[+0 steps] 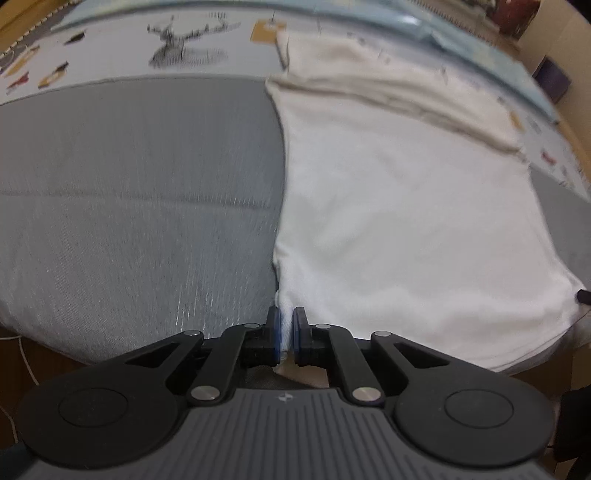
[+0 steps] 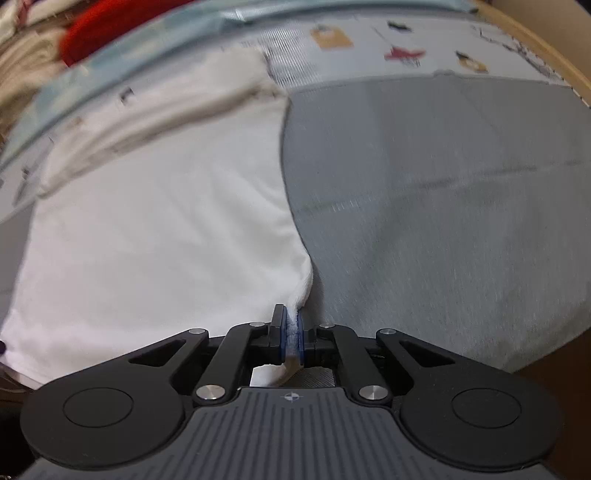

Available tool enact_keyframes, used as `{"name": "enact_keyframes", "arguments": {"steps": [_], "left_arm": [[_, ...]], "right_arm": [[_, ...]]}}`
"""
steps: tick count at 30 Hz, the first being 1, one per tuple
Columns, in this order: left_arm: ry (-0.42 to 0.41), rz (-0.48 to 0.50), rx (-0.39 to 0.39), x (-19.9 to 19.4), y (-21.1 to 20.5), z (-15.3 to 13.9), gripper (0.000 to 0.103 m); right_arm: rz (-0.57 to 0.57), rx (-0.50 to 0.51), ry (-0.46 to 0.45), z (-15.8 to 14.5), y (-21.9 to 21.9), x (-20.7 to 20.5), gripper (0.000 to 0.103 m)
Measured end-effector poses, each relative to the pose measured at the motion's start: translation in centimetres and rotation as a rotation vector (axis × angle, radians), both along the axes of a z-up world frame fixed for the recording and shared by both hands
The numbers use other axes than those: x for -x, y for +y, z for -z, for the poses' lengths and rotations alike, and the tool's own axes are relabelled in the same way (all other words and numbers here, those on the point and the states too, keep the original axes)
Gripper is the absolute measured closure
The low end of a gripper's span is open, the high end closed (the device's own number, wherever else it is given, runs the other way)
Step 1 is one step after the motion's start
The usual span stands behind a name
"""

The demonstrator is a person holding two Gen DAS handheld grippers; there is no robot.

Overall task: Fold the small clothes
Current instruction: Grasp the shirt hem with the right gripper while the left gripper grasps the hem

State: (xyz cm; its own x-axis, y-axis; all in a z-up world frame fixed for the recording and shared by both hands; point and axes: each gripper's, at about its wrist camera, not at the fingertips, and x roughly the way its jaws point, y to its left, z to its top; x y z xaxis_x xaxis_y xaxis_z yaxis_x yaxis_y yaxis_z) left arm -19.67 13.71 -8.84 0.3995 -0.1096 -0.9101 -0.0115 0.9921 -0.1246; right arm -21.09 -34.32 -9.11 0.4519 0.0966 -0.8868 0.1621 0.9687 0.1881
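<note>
So the white, soft-looking cotton garment (image 1: 406,206) is lying spread out flat on the grey ribbed woven mat (image 1: 140,177), and in the left wrist view it's taking up everything from 12 round to 4 o'clock, with the mat filling the 9 o'clock side. In the right wrist view it's flipped: garment (image 2: 159,221) at 9 to 11 o'clock, mat (image 2: 443,206) out at 3. The far end of the garment, up near 12 o'clock, is looking bunched into a few creamy folds.

You're pinching both near corners right now. Your left gripper (image 1: 286,328) is clenching the corner at the garment's left edge, with a bit of white cloth sitting between the blue pads (image 1: 277,332). Your right gripper (image 2: 291,332) is doing the same at the right edge, squeezed tight on a wad of cloth, and some of it is poking out behind the fingers toward 6 o'clock. Both corners are puckering up slightly where you're gripping.

Further out, the mat is resting on a pale printed sheet with a deer drawing (image 1: 184,44) and little tags on it. At 11 o'clock in the right view there's something red (image 2: 122,29), too blurry to tell what.
</note>
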Motion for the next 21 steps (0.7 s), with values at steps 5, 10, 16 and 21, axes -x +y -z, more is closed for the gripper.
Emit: {"name": "enact_keyframes", "arguments": {"steps": [5,10,16,21], "left_arm": [[-0.063,-0.012,0.039,0.6,0.3,-2.0,0.097],[-0.096,-0.012,0.059,1.4,0.4,-3.4,0.097],[-0.161,0.014,0.111,3.1,0.5,-6.4,0.097],[-0.211,0.059,0.131,5.9,1.7,-10.7,0.097]], "right_arm": [[0.008,-0.012,-0.048,-1.4,-0.2,0.6,0.098],[0.015,-0.020,-0.059,-1.8,-0.5,1.1,0.098],[0.046,-0.124,-0.113,-4.2,-1.2,2.2,0.098],[0.054,-0.220,-0.203,-8.4,-2.7,5.0,0.098]]}}
